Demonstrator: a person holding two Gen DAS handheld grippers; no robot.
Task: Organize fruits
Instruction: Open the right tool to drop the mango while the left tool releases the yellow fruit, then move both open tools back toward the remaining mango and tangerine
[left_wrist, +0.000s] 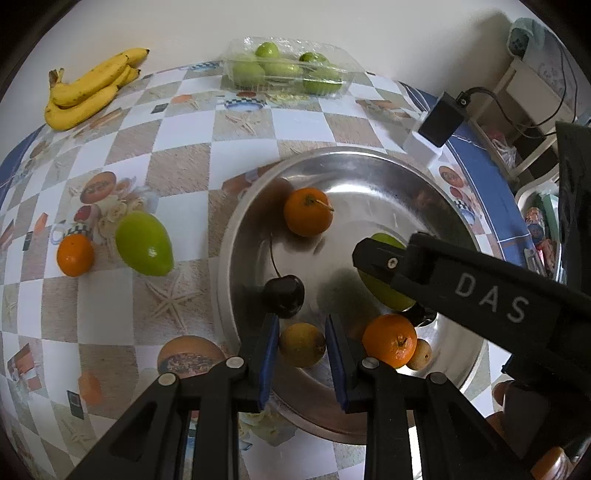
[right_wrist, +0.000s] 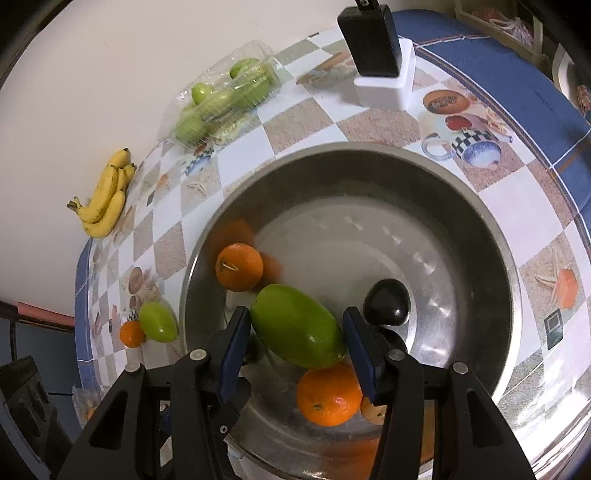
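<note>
A steel bowl holds two oranges, a dark cherry with a long stem and a dark plum. My left gripper points down over the bowl's near side, its blue pads shut on a small yellow fruit. My right gripper is shut on a large green mango just above the bowl floor. The left wrist view shows that gripper as a black arm covering most of the mango.
On the checked tablecloth left of the bowl lie a second green mango and an orange. Bananas and a clear plastic box of green fruits sit by the wall. A black box on a white base stands behind the bowl.
</note>
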